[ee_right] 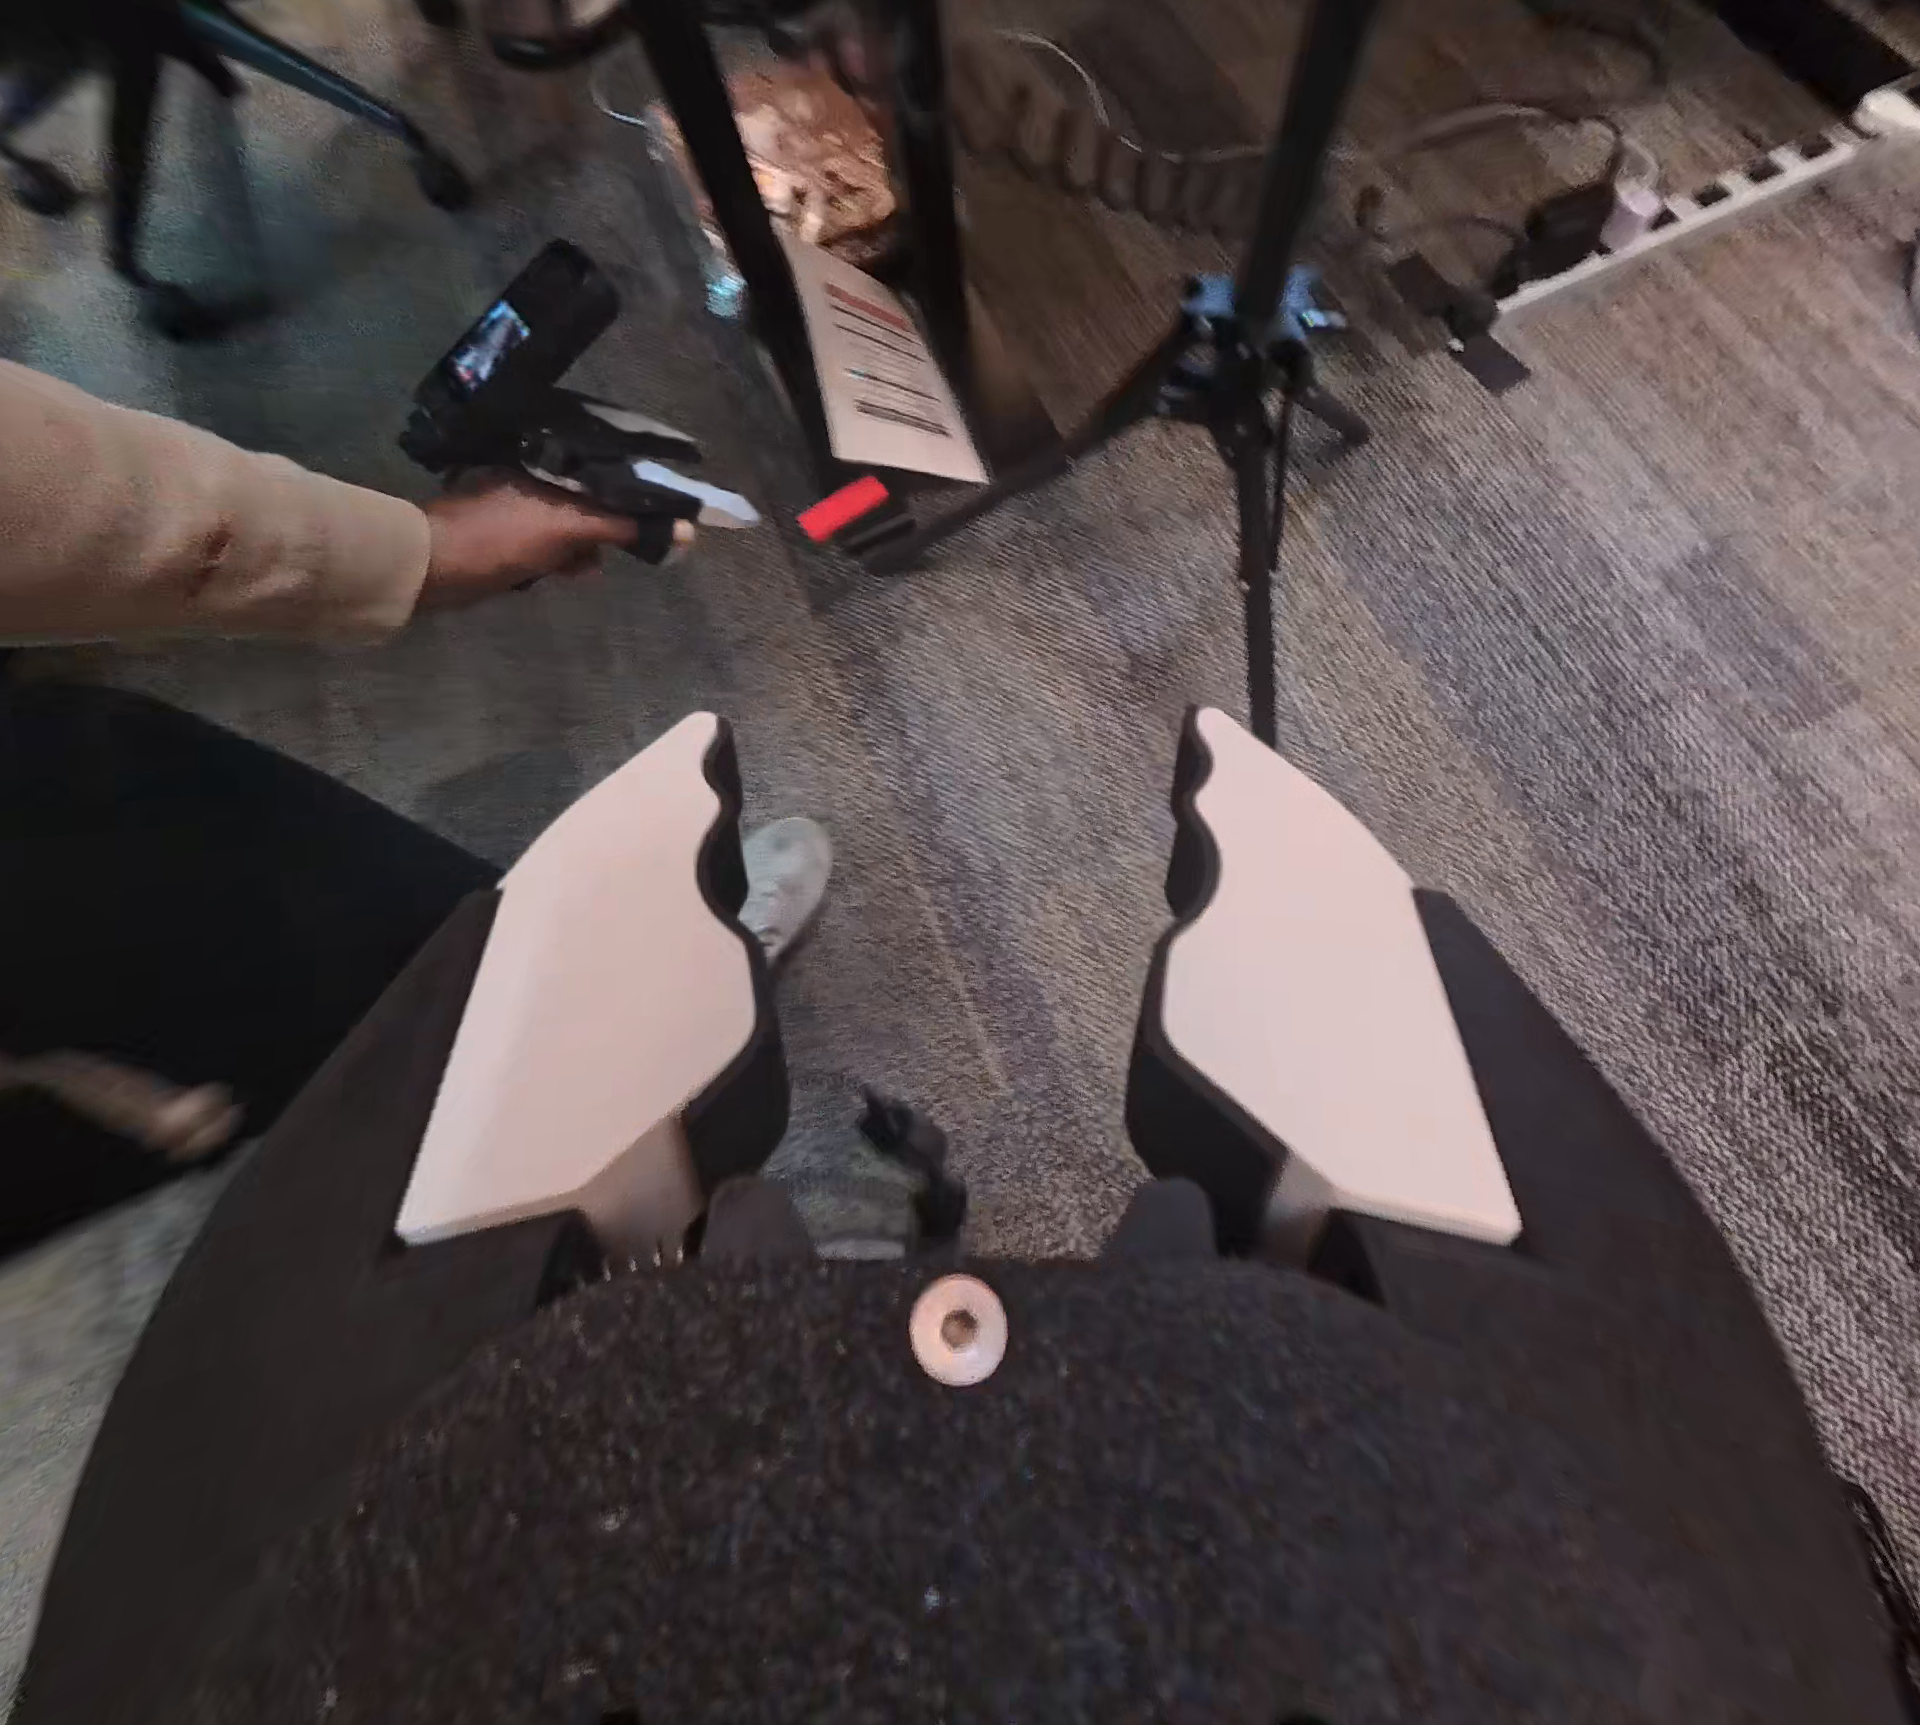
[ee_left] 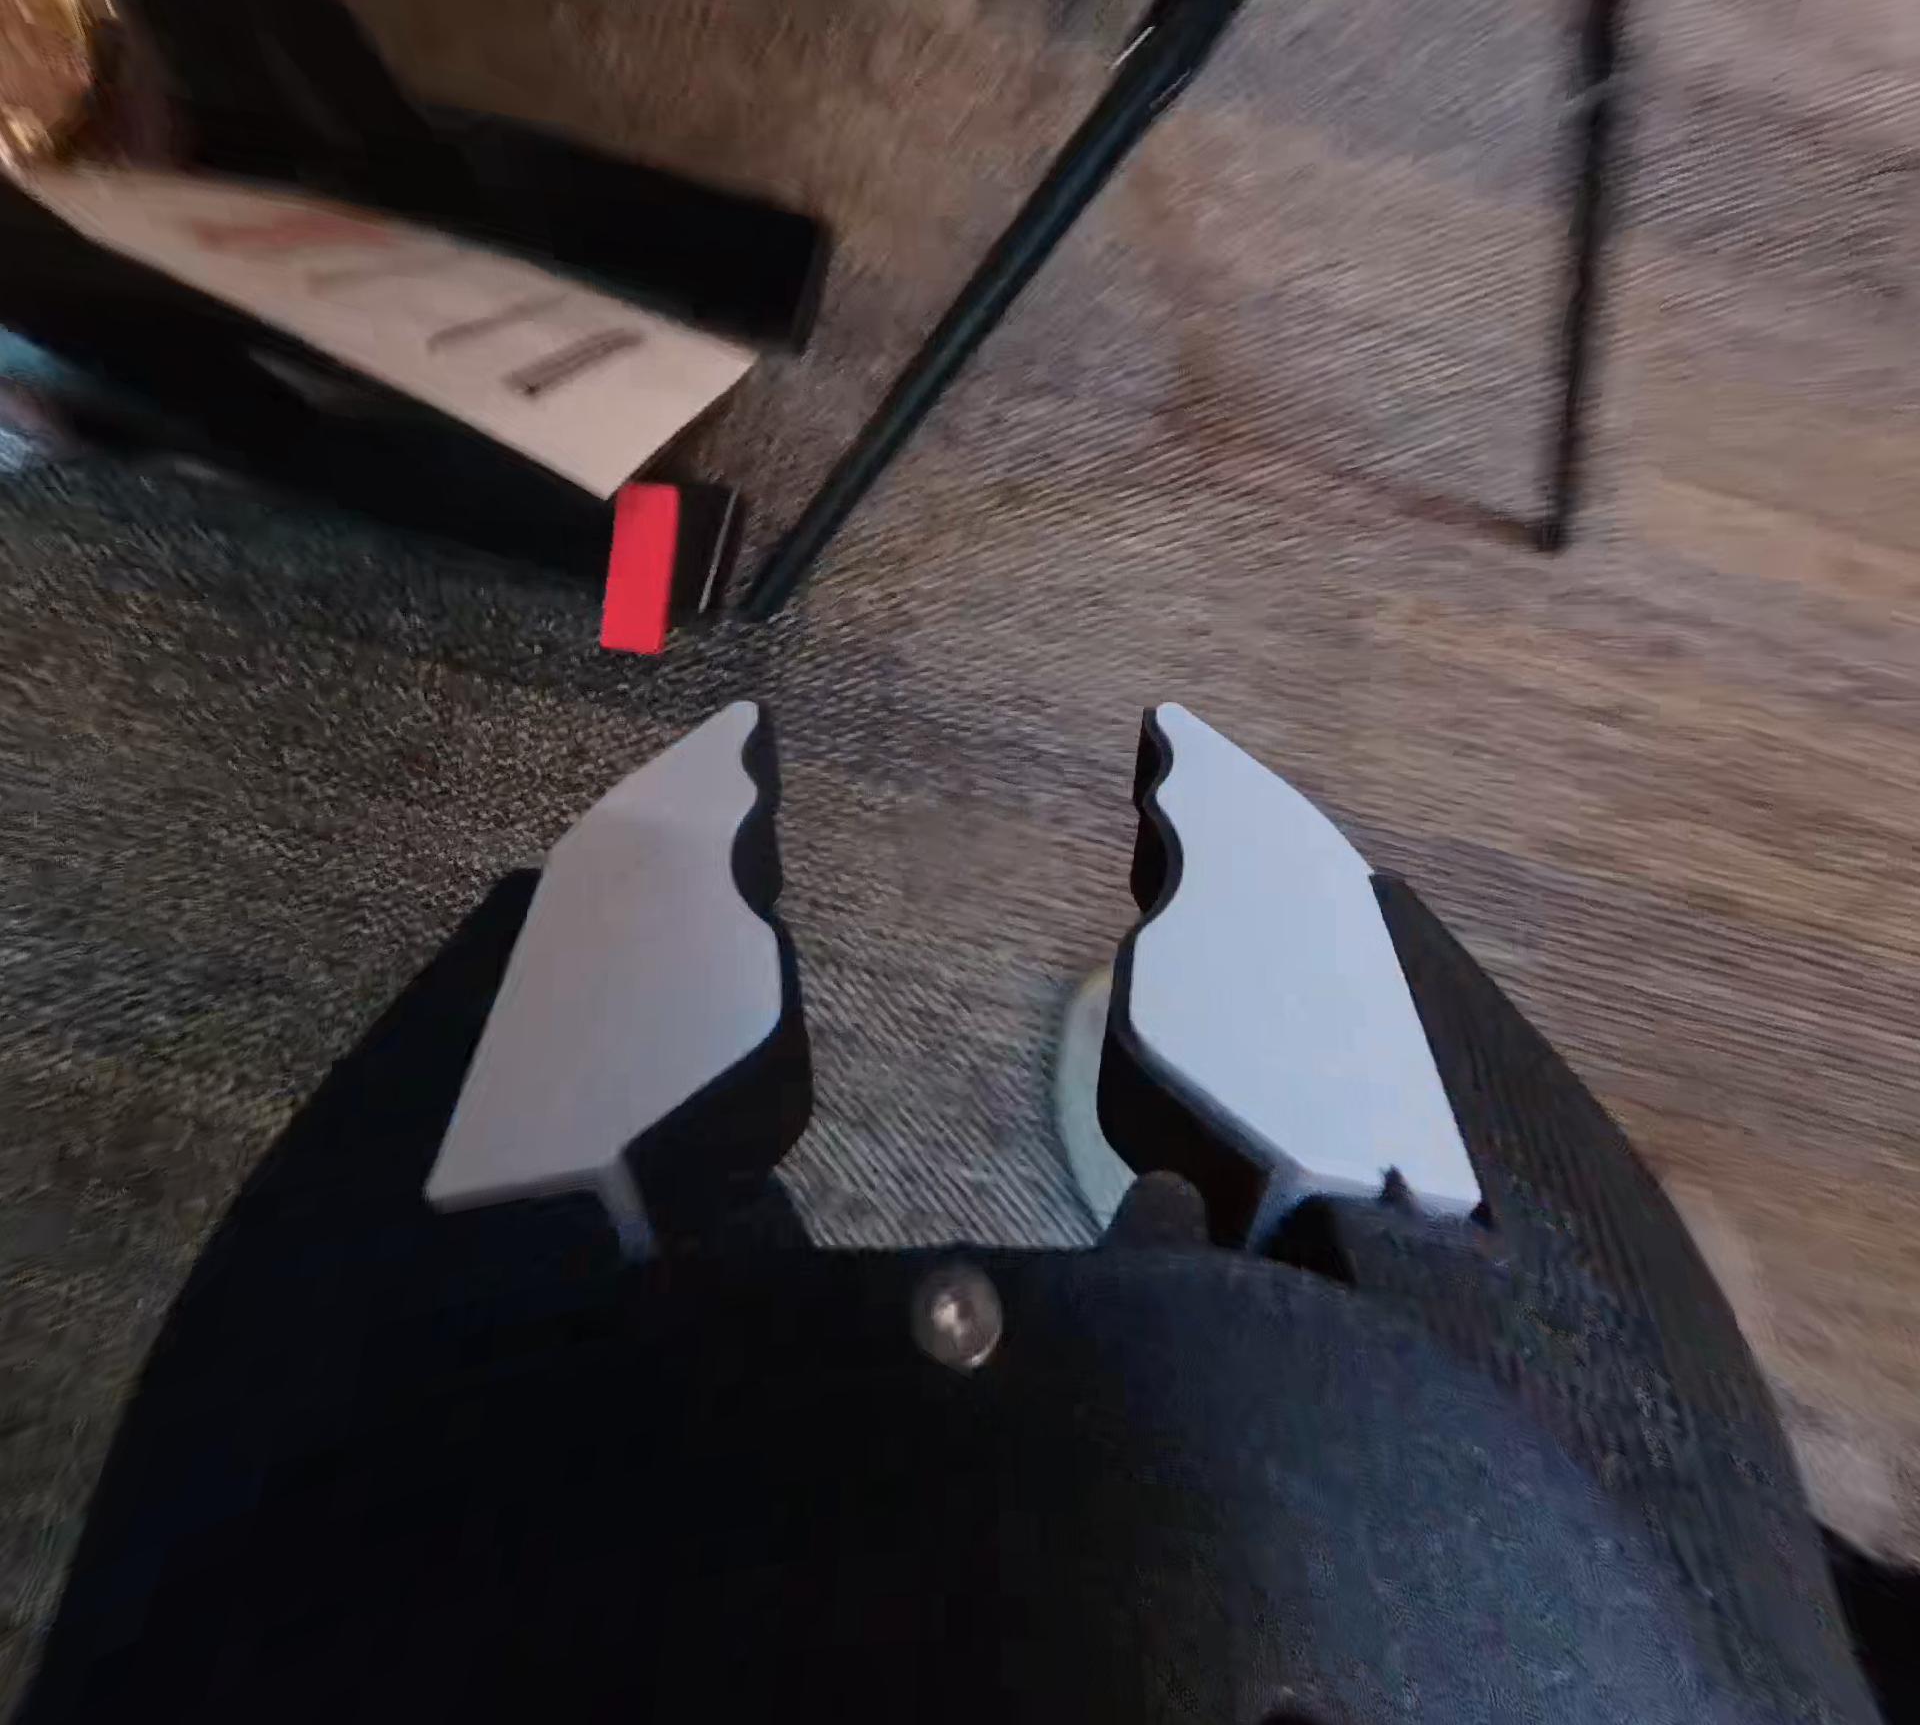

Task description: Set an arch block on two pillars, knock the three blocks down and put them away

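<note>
One red rectangular block is recorded on the grey carpeted floor, lying flat with nothing gripping it. In the left wrist view its long axis runs near-vertically up the frame, roughly along the gripper's line of sight and tilted slightly to the right at the far end. In the right wrist view the same block is seen with its long axis slanting up to the right. It is set against the black foot of a table leg, just below a white printed sheet lying on the floor. A black tripod leg is planted just right of the block.

Left gripper: held low over the carpet, aimed at the block but short of it; white-faced fingers are spread apart, nothing between them. In the right wrist view it is seen extended from a hand in a beige sleeve, its tips close beside the block's near end; whether contact is made cannot be told.

Right gripper: held higher and well back, directed down at the carpet; its fingers are parted and empty. A pale shoe is visible beneath it. A black tripod is noted beyond.
</note>
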`<action>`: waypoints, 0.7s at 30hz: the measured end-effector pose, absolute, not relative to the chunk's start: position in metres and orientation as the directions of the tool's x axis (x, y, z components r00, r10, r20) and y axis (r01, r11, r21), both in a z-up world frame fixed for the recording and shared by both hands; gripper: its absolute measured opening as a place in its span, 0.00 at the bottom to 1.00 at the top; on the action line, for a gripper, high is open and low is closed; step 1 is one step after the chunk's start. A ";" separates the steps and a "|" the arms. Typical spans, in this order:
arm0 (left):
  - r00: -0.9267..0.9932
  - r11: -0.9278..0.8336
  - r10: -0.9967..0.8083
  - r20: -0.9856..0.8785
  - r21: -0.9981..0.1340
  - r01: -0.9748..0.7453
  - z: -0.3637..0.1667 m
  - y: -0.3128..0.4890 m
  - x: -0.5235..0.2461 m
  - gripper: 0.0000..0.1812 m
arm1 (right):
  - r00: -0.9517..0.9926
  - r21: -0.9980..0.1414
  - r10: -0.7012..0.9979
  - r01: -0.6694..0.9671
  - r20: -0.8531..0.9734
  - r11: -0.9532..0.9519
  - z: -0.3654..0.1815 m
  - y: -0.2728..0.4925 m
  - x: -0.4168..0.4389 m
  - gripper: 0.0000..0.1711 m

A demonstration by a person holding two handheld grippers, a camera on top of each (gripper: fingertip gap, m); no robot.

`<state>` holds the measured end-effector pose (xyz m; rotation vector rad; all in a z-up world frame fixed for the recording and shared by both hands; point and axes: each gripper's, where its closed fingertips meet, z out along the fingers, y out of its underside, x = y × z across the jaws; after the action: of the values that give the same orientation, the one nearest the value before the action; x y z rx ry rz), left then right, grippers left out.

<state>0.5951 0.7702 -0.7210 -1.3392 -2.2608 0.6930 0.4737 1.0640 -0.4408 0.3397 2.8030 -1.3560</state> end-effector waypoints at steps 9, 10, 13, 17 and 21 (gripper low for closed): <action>-0.387 0.336 0.921 -0.040 -0.419 0.844 -1.021 0.607 0.574 0.42 | -0.954 -0.832 0.297 0.201 -0.045 0.518 -0.589 1.032 0.390 0.46; -0.381 0.345 0.925 -0.011 -0.403 0.848 -1.034 0.608 0.572 0.41 | -0.955 -0.836 0.291 0.207 -0.060 0.508 -0.593 1.026 0.391 0.47; -0.319 0.269 0.945 -0.070 -0.383 0.884 -1.048 0.605 0.569 0.19 | -0.961 -0.845 0.271 0.184 -0.048 0.502 -0.593 1.019 0.394 0.45; -0.418 0.363 0.908 -0.029 -0.443 0.819 -1.007 0.621 0.583 0.20 | -0.964 -0.862 0.259 0.177 -0.056 0.475 -0.553 1.010 0.399 0.45; -0.448 0.416 0.891 0.071 -0.524 0.744 -0.876 0.697 0.606 0.20 | -0.982 -0.893 0.179 0.136 -0.063 0.429 -0.436 0.987 0.426 0.45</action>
<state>0.6062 0.6971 -0.8764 -1.4080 -2.3371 0.6077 0.4255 0.9874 -0.4359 0.2967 2.6905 -1.6754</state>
